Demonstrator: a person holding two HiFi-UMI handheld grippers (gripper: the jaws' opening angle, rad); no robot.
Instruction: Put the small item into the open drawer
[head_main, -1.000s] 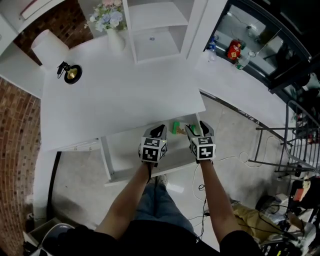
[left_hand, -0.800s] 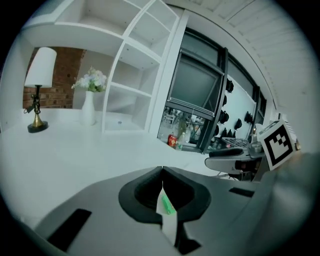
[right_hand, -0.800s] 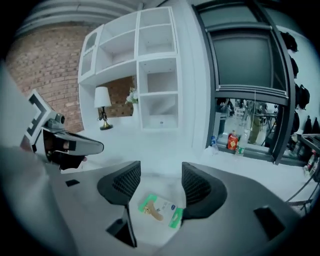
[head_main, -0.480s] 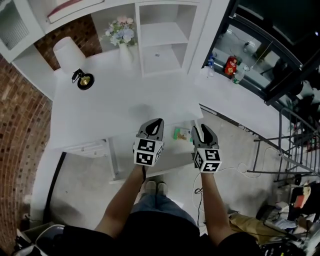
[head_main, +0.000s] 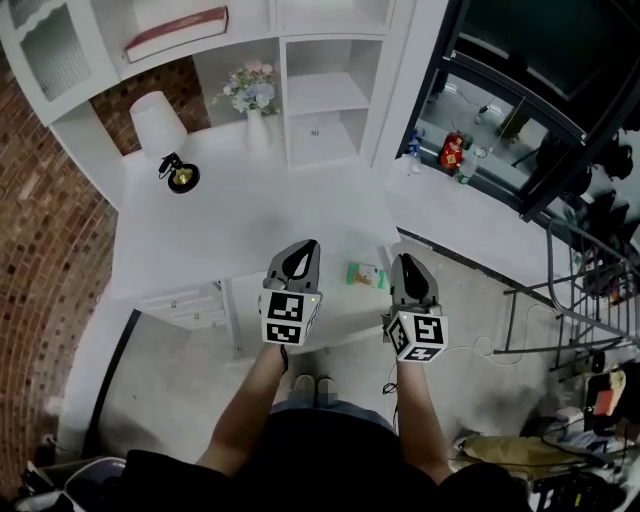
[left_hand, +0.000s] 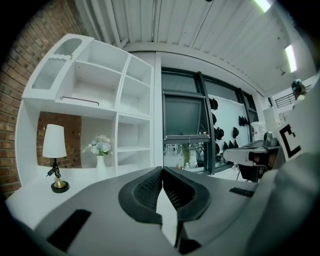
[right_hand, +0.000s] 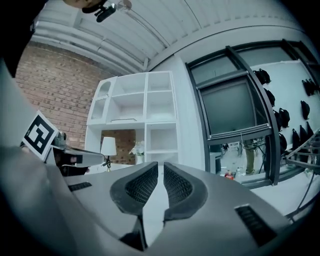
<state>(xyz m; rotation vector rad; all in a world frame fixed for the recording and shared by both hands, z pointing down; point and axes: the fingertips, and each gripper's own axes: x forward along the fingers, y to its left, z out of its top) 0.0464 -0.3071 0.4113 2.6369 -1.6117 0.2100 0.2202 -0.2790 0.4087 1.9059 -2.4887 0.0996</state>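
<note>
The small green item (head_main: 365, 275) lies in the open white drawer (head_main: 335, 305) under the desk top (head_main: 250, 225). Both grippers are held up in front of the drawer, clear of the item. My left gripper (head_main: 303, 247) (left_hand: 162, 172) is to the item's left, shut with nothing in it. My right gripper (head_main: 404, 262) (right_hand: 160, 167) is just right of the item. Its jaws are closing, with a thin slit left between the pads and nothing between them. Neither gripper view shows the item or the drawer.
On the desk stand a white lamp (head_main: 160, 130) and a vase of flowers (head_main: 255, 95), with a white shelf unit (head_main: 320, 100) behind. A closed small drawer front (head_main: 180, 300) sits left of the open one. Bottles (head_main: 452, 150) stand on a sill, and a metal rack (head_main: 590, 290) is at the right.
Both grippers have drawn back from the drawer toward the person. The right jaws have gone from wide open to almost together. The green item stays in the drawer.
</note>
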